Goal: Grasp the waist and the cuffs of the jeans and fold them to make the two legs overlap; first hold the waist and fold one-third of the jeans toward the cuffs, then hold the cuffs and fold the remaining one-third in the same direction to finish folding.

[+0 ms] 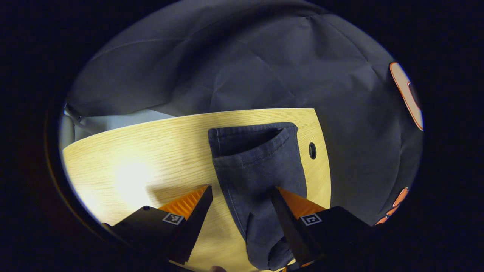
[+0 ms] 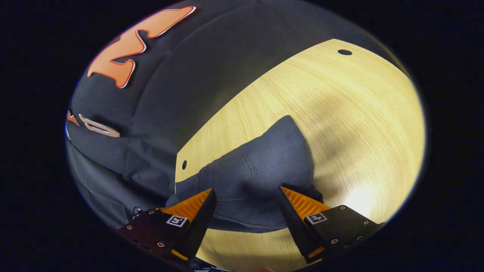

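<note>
Dark blue-grey jeans lie on the light wooden table. In the left gripper view the legs run away from me and end in the cuffs, one hem gaping open. My left gripper hangs open just above the leg cloth, its right finger over the fabric and its left finger over bare wood. In the right gripper view the seat end of the jeans shows a back pocket. My right gripper is open above it, fingers straddling the cloth.
A round cable hole sits beside the cuffs near the table's edge. The right gripper view shows two such holes and broad bare tabletop. Black booth cloth hangs right behind the table.
</note>
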`<state>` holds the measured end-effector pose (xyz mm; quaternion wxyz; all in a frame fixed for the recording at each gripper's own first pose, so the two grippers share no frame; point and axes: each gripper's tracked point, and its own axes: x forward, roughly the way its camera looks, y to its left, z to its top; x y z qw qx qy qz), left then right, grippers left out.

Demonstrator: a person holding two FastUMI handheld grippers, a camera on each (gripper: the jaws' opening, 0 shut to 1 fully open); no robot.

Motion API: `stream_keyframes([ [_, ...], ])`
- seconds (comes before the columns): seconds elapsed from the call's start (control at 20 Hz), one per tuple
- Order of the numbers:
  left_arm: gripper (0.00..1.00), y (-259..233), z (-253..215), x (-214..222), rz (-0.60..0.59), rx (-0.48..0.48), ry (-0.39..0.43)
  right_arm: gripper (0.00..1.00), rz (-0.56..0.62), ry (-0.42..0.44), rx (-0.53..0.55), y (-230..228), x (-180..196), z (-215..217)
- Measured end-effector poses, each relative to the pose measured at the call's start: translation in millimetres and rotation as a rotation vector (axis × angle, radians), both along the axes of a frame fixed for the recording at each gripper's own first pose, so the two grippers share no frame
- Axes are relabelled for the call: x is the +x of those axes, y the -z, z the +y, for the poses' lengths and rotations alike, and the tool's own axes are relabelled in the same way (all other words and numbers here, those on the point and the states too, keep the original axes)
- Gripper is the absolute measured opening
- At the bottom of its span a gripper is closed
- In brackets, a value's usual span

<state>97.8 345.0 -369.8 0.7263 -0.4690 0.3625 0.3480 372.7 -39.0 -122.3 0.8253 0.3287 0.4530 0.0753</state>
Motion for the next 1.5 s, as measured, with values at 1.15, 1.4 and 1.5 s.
stream_keyframes([
  [1.15, 0.01, -166, -107, 102, -0.498, 0.143, 0.469, 0.98, -0.121, 0.148, 0.055, -70, -25, -40],
  [1.4, 0.01, -214, -182, 83, -0.496, 0.234, 0.623, 0.98, -0.192, 0.140, -0.004, -96, -41, -89],
  [1.5, 0.01, -218, -221, 80, -0.477, 0.271, 0.663, 0.98, -0.219, 0.150, -0.019, -110, -47, -112],
])
